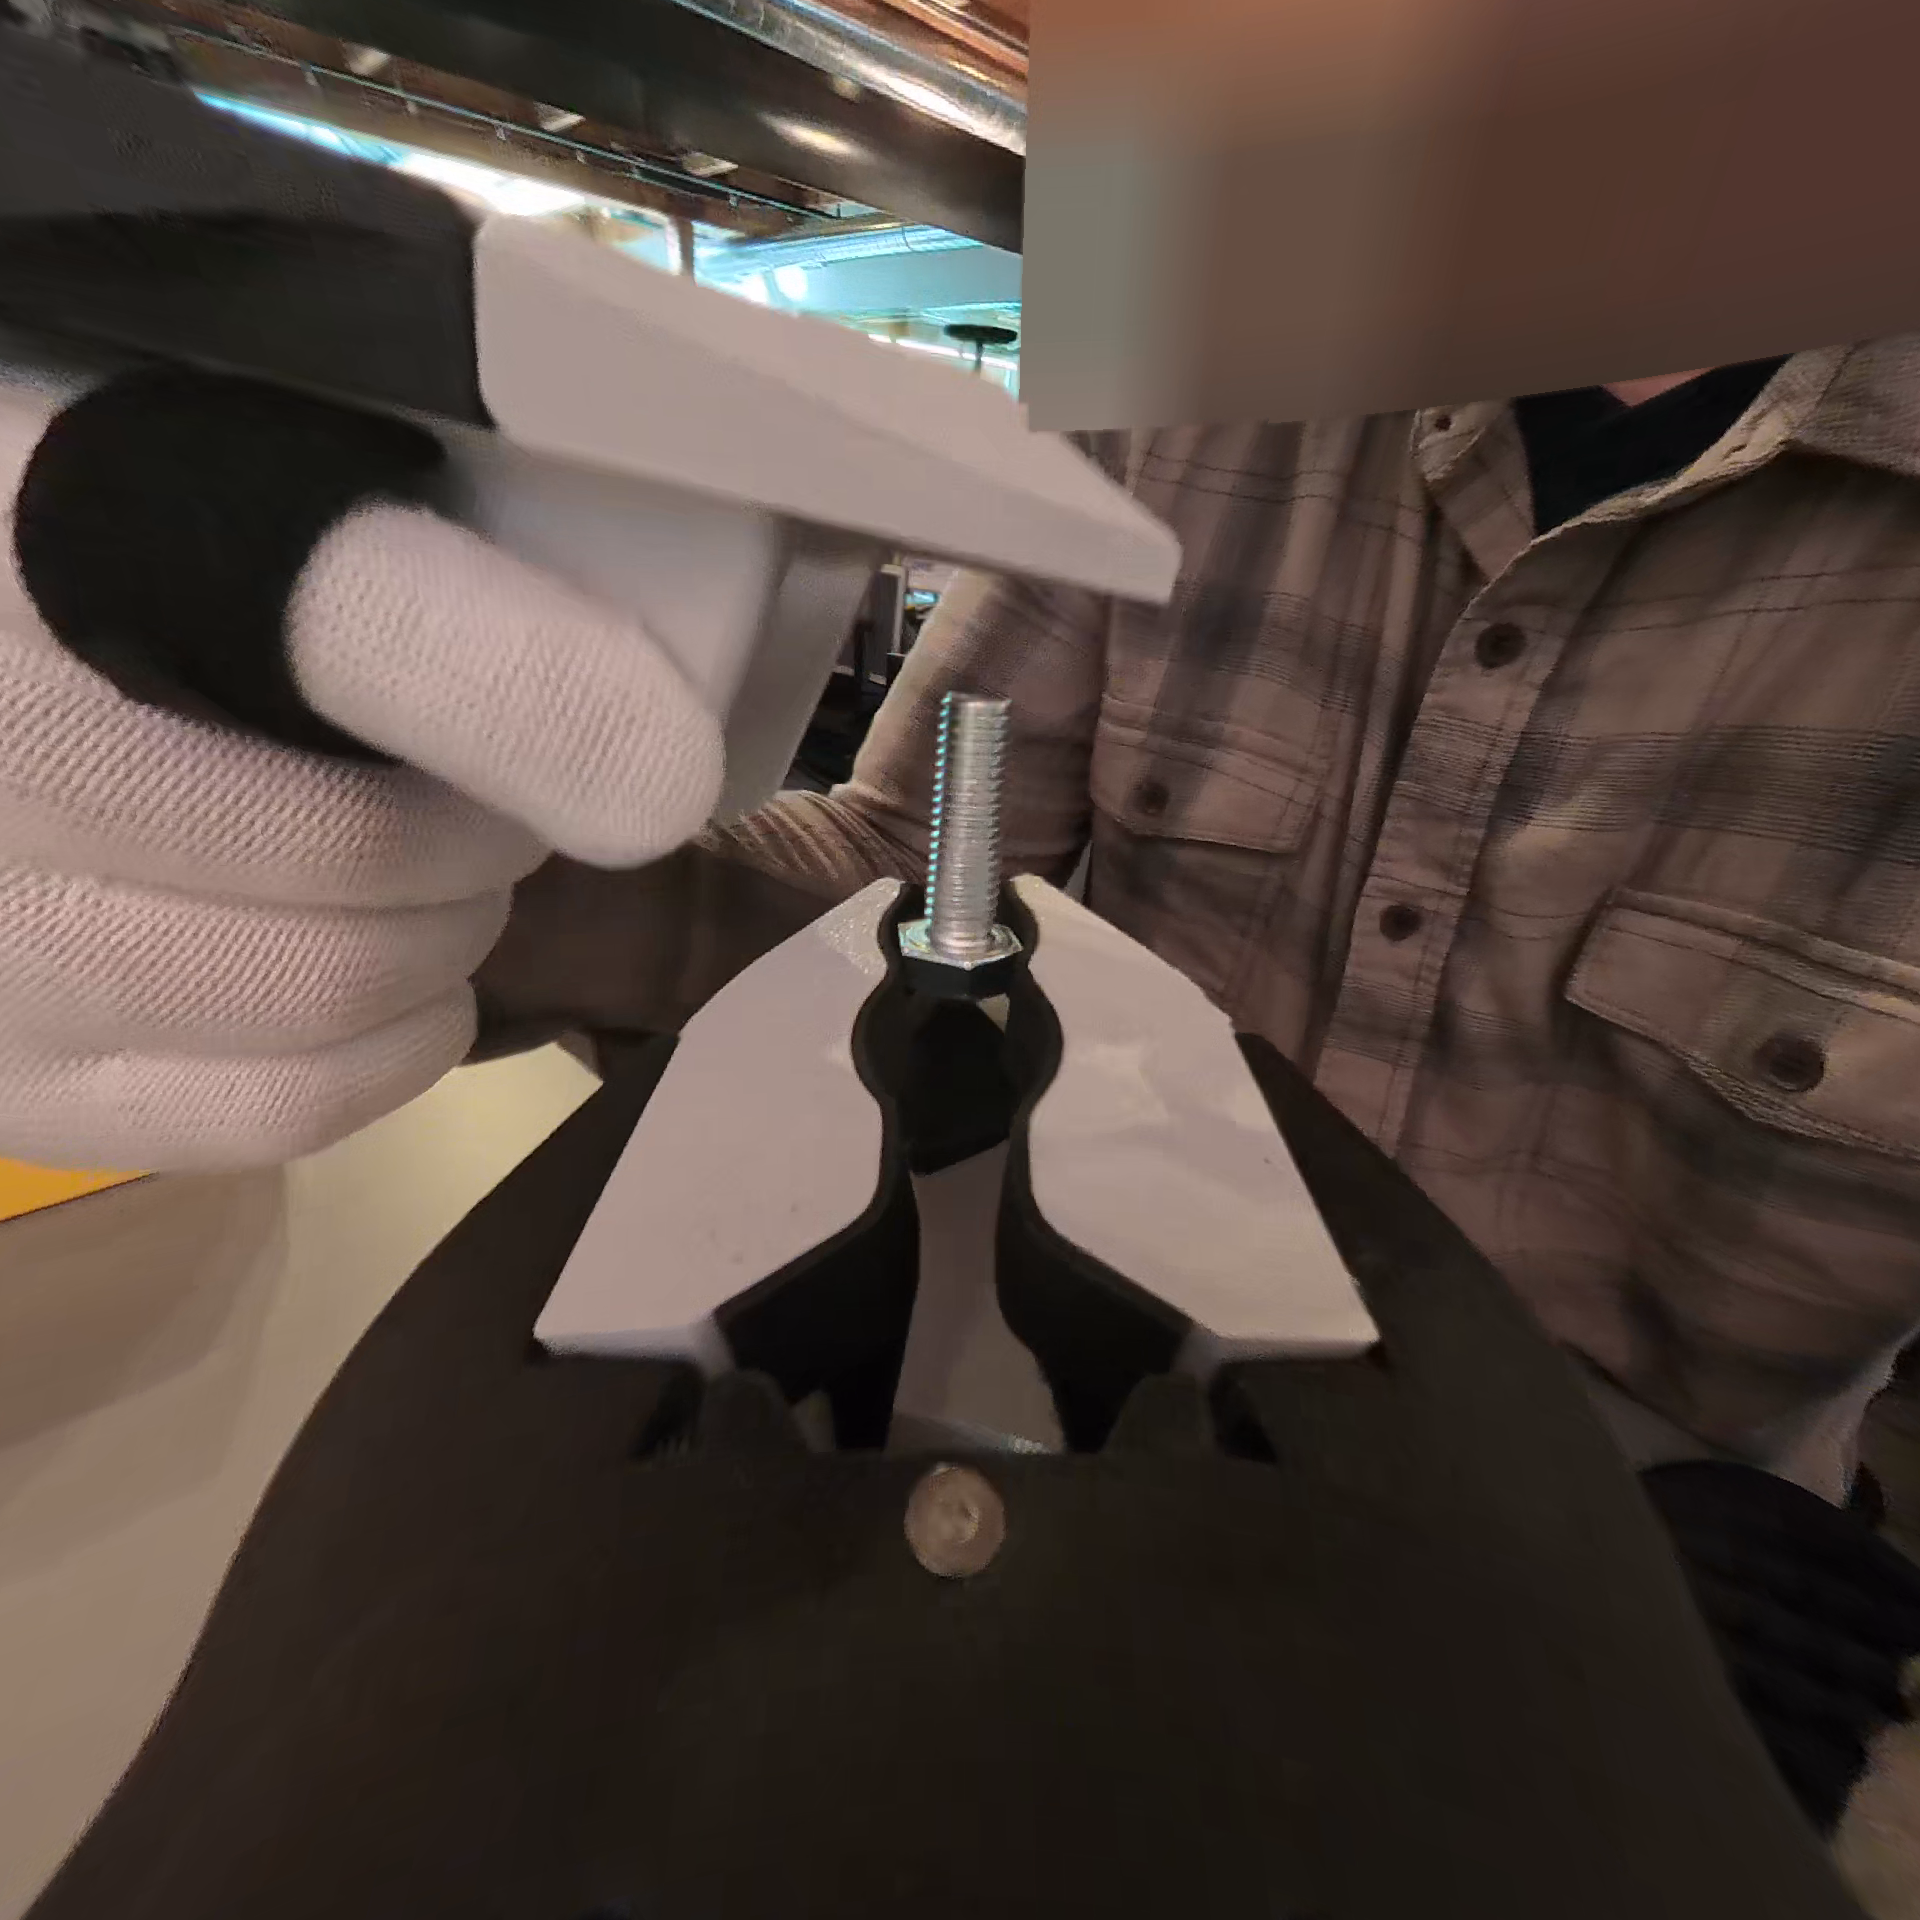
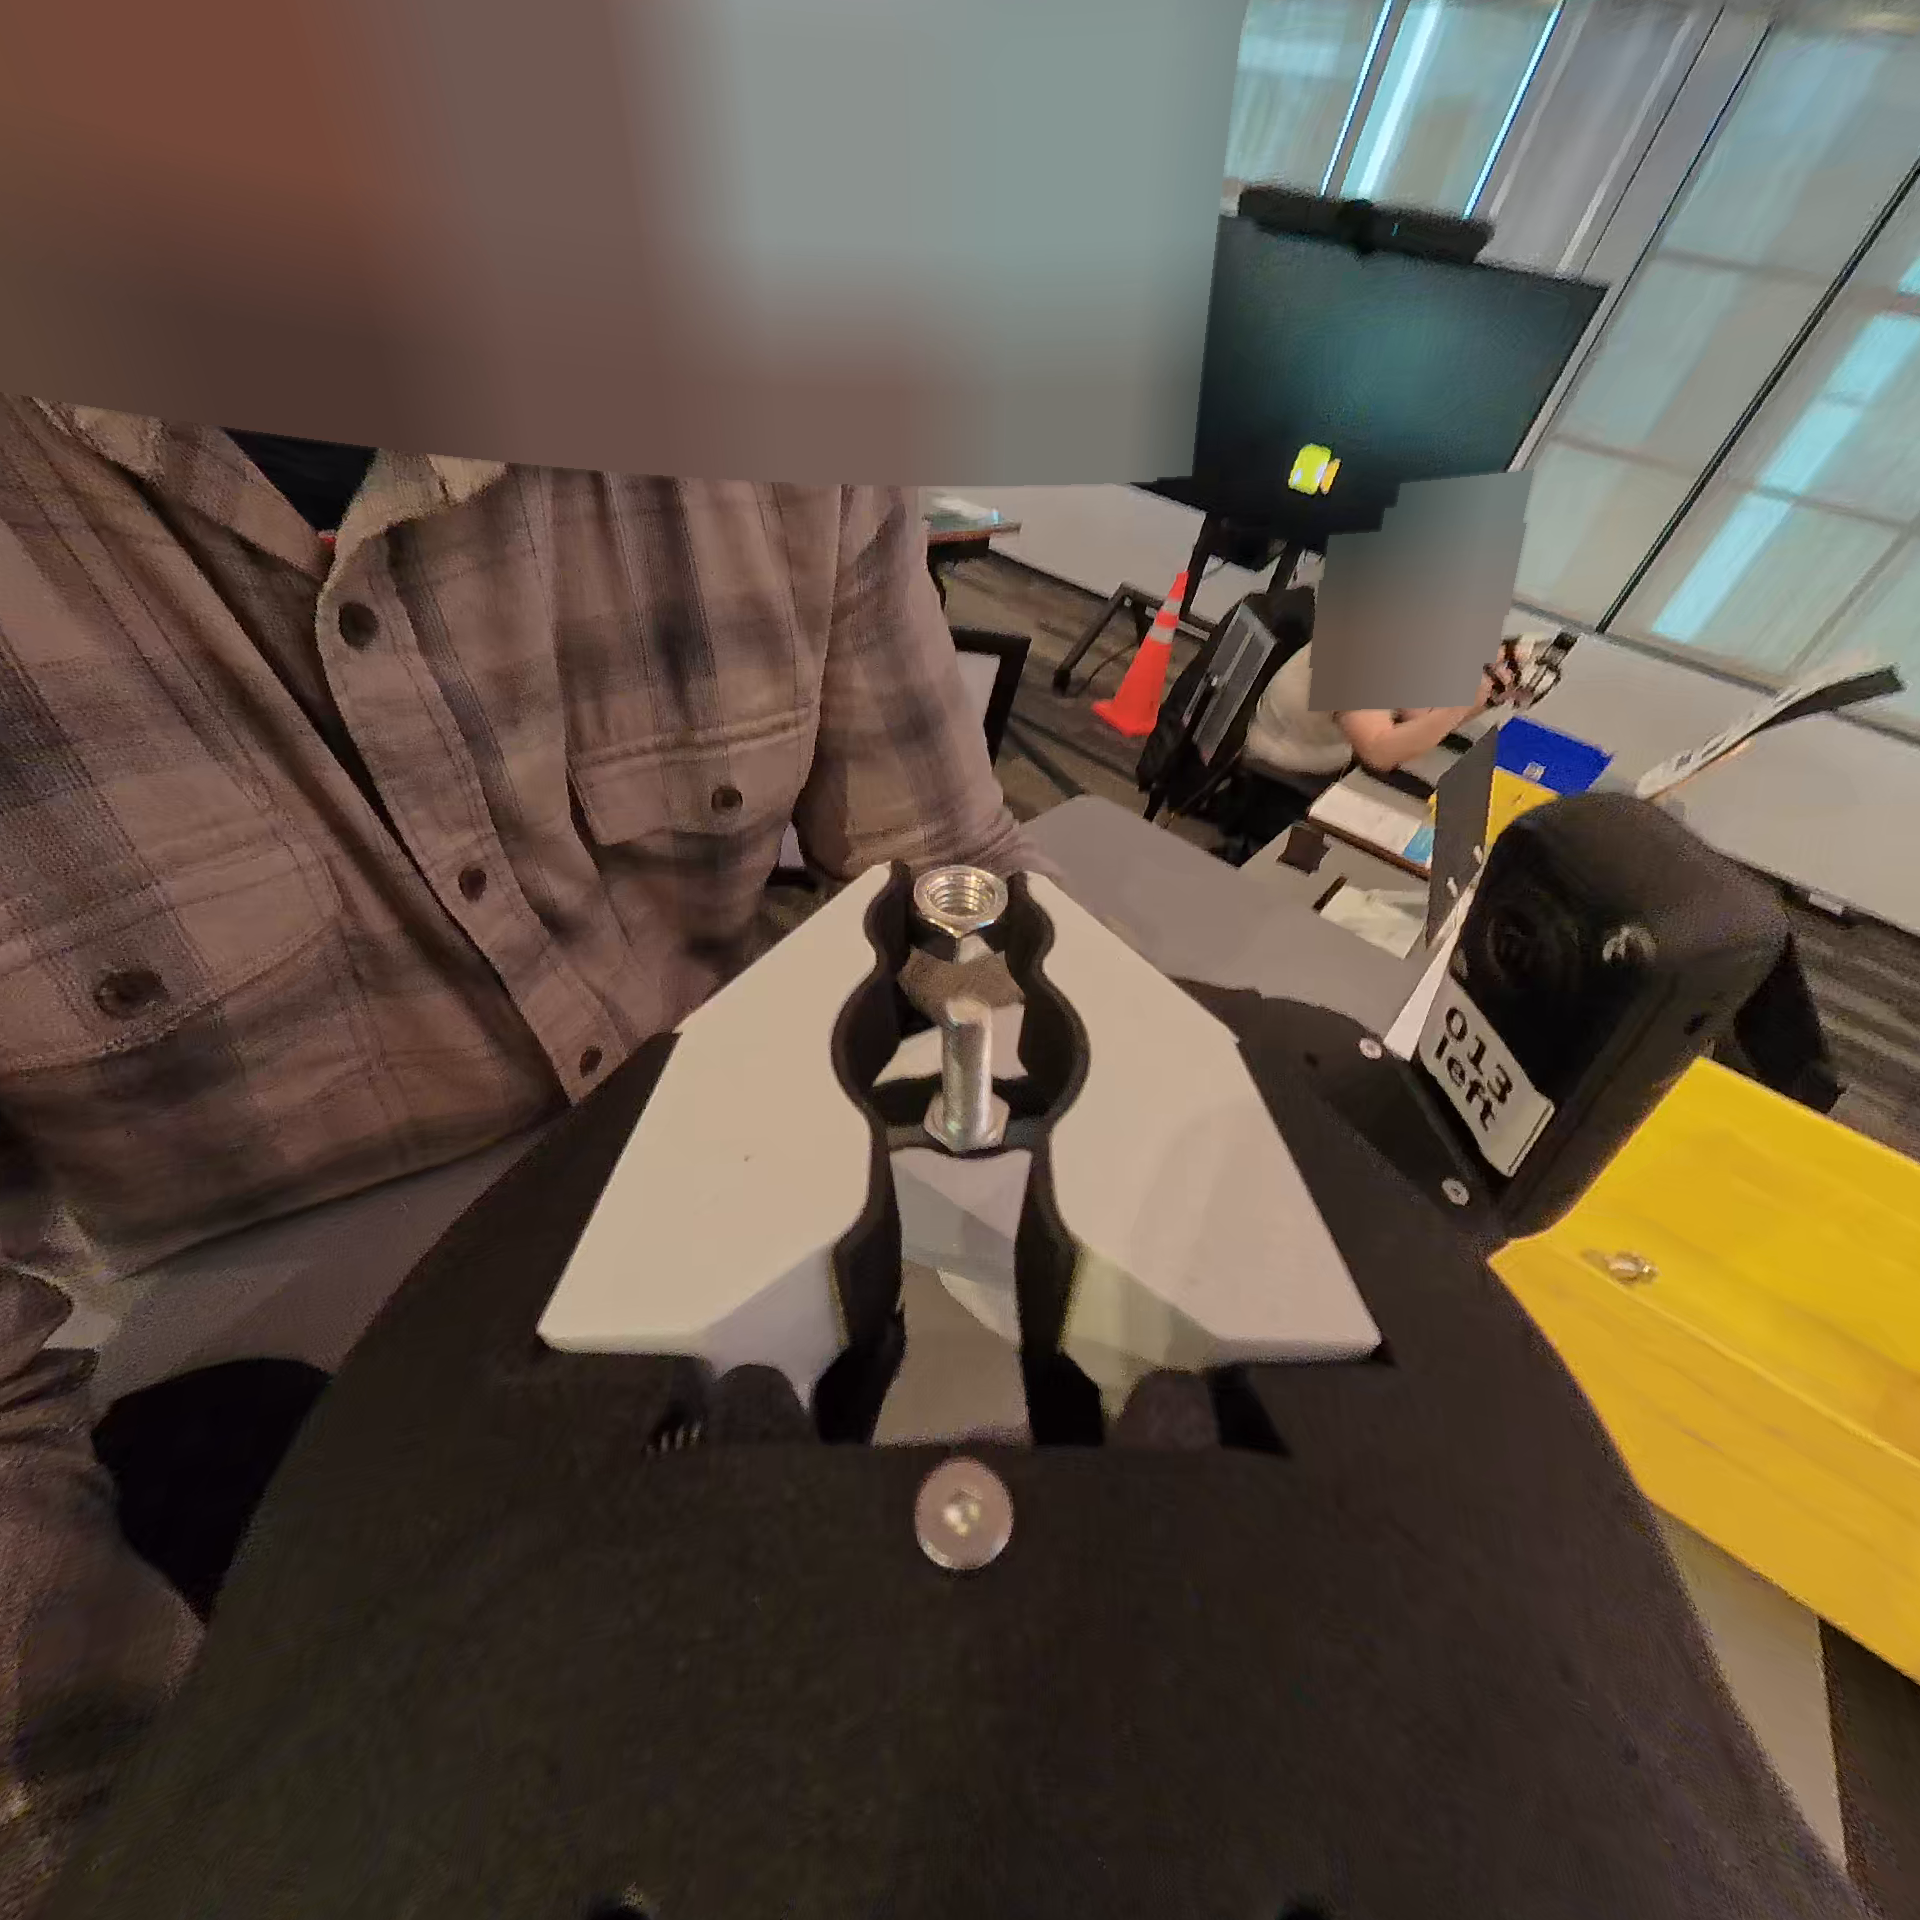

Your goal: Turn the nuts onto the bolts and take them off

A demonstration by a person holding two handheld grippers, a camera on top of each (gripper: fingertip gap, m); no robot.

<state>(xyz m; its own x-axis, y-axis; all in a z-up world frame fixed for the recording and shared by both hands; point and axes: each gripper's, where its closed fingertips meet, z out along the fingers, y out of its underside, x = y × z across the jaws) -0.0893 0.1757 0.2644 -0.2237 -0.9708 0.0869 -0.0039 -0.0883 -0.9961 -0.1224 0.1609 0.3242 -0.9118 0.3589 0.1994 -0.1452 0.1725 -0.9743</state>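
Note:
In the left wrist view my left gripper (image 1: pixel 961 906) is shut on the hex head of a silver bolt (image 1: pixel 968 821), whose threaded shaft stands up with its tip bare. A white finger of my right gripper (image 1: pixel 831 488), held by a white-gloved hand (image 1: pixel 312 852), hangs above and left of the bolt. In the right wrist view my right gripper (image 2: pixel 956 896) is shut on a silver nut (image 2: pixel 956 904) at its tips. The bolt (image 2: pixel 966 1070) shows through the gap between the fingers, apart from the nut. The black camera housing of the left gripper (image 2: pixel 1600 997) sits to the right.
The person holding the grippers wears a plaid shirt (image 2: pixel 416 810) close behind them. A yellow box (image 2: pixel 1714 1351) lies at the right on a grey table (image 2: pixel 1195 904). Farther back are an orange cone (image 2: pixel 1148 665), a dark screen on a stand (image 2: pixel 1382 374) and a seated person (image 2: pixel 1320 717). My right fingertips sit around 6 centimeters from my left ones.

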